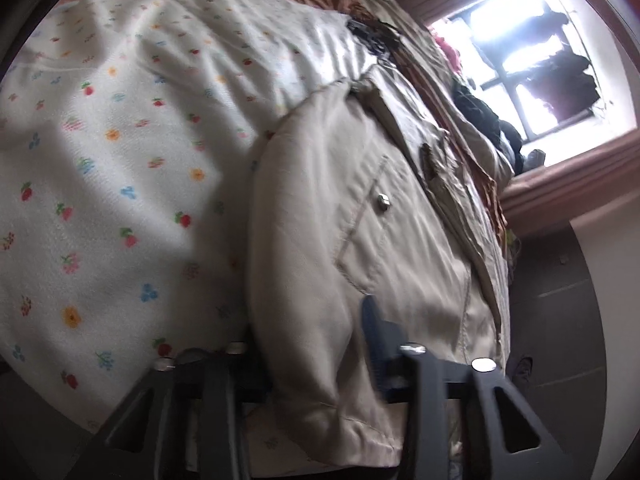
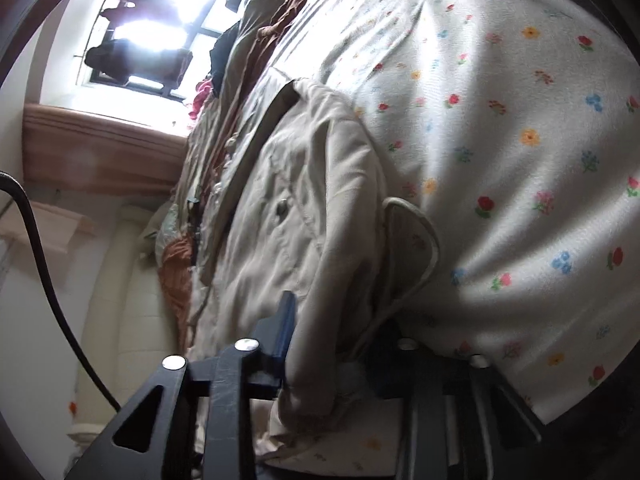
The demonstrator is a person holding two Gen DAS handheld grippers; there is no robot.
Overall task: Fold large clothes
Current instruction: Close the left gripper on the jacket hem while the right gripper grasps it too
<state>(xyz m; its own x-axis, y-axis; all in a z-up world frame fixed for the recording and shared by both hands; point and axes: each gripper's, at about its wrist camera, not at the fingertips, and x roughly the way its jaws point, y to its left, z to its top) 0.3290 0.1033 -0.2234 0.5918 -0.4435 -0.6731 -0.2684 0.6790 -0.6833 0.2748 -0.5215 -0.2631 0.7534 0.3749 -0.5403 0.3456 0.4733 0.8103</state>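
A large beige jacket with a snap button lies on a white floral bedsheet. My left gripper is shut on a thick fold of the jacket's edge; one blue finger pad shows, the other is hidden behind cloth. In the right wrist view the same jacket runs up the middle over the sheet. My right gripper is shut on a bunched fold of the jacket; its left pad presses the cloth, the right one is mostly covered.
A pile of brown, dark and pink clothes lies beyond the jacket toward a bright window. The window and its wooden sill show in the right wrist view, with a black cable at the left.
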